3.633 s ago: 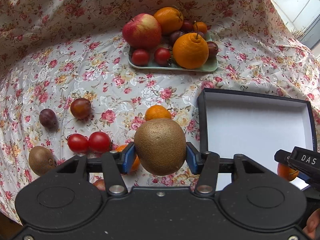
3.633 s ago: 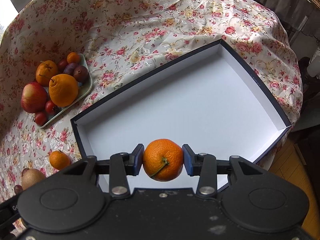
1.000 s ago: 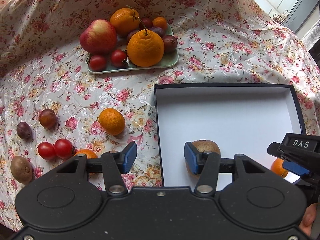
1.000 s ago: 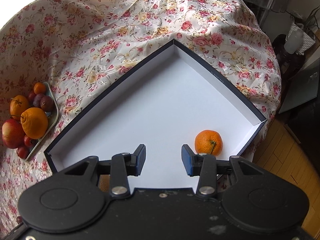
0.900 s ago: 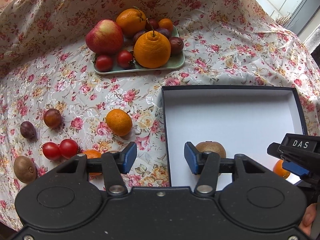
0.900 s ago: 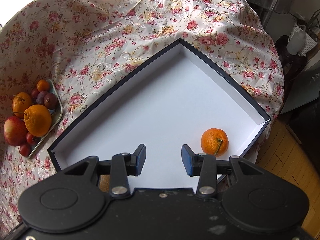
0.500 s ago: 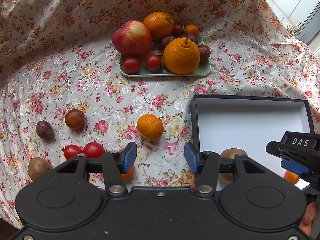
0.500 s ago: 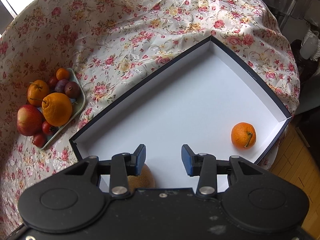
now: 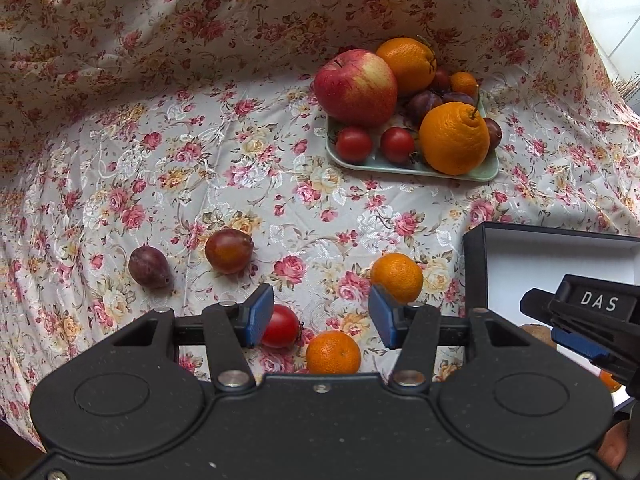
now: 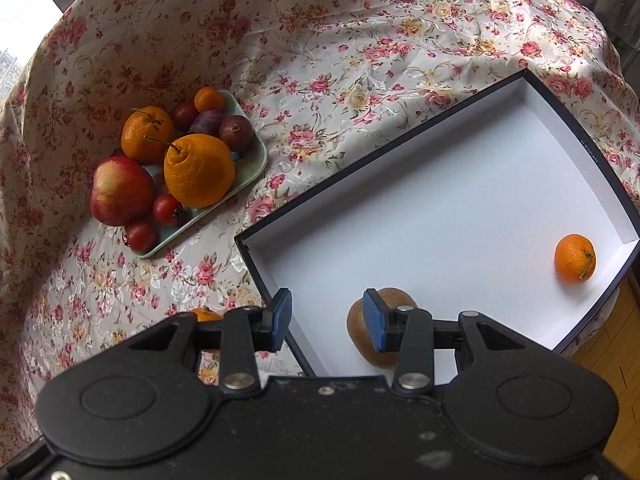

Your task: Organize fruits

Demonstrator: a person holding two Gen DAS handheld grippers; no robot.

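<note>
1. Nearest in the left wrist view, the left gripper [image 9: 320, 314] is seen with its jaws apart and nothing between the pads; 3.6 s ago a kiwi was clamped there.
2. Just beyond those pads, a small orange [image 9: 333, 352] and a tomato [image 9: 280, 326] lie on the flowered cloth [image 9: 160, 168], with a second small orange [image 9: 397, 277] a little farther to the right and 2 plums [image 9: 188, 258] farther to the left. This loose fruit has been brought under the left gripper by a swing to the left, away from the box.
3. In the right wrist view, the right gripper [image 10: 326, 320] is also held with its jaws apart and empty; the orange clamped earlier has been let go.
4. The kiwi [image 10: 378, 326] now rests in the near left corner of the box [image 10: 440, 200], partly hidden by the right pad, and the released orange [image 10: 575, 258] lies at the box's right side, well apart from it.
5. Farthest away, a green tray [image 10: 248, 168] of apple, oranges, plums and tomatoes is left untouched.
6. 2 fruits are therefore judged sorted, and a fresh pick from the cloth is judged the step in hand.
</note>
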